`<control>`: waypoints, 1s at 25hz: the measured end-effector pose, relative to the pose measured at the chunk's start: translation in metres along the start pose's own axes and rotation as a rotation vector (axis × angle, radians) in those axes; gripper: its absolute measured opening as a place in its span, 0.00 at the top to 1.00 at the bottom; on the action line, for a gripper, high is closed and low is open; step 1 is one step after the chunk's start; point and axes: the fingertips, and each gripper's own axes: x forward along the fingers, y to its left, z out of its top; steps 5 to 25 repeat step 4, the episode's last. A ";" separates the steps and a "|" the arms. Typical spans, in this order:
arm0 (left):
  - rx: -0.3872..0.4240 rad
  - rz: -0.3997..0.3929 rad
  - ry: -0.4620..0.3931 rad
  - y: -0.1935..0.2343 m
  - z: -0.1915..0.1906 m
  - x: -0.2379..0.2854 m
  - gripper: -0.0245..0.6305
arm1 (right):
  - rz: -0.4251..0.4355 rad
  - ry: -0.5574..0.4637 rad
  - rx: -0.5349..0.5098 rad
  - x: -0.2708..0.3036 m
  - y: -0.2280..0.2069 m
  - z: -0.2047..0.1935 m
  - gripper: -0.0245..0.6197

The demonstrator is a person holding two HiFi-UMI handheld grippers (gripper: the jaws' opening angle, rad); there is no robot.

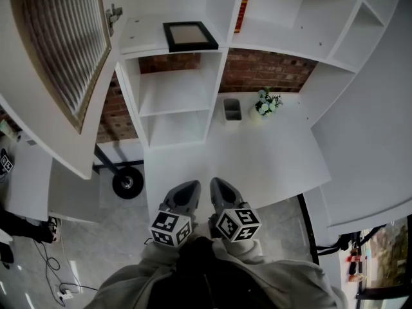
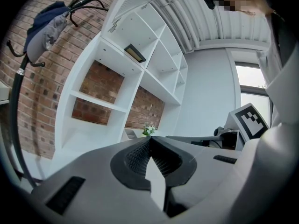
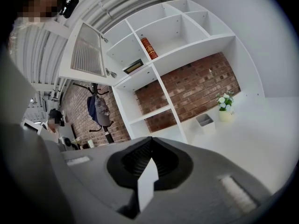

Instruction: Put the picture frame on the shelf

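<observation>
The black picture frame [image 1: 190, 36] lies flat on an upper shelf [image 1: 145, 34] of the white shelf unit, next to the open cabinet door. It also shows small in the left gripper view as the frame [image 2: 135, 53] and in the right gripper view as the frame [image 3: 133, 66]. My left gripper [image 1: 183, 195] and right gripper [image 1: 222, 192] sit side by side close to my body, over the near edge of the white desk, far from the frame. In both gripper views the jaws meet at the left gripper's tip [image 2: 150, 138] and the right gripper's tip [image 3: 150, 138], with nothing between them.
A slatted cabinet door [image 1: 58, 50] hangs open at upper left. A red book [image 1: 243, 5] stands on a shelf right of the frame. A grey cup [image 1: 232, 110] and a small flower pot [image 1: 266, 103] stand at the back of the desk [image 1: 257, 166]. A coat stand [image 3: 98, 108] is left of the unit.
</observation>
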 end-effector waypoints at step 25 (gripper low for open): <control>-0.011 0.010 0.000 0.004 -0.001 -0.002 0.96 | 0.010 0.007 0.006 0.001 0.002 -0.002 0.96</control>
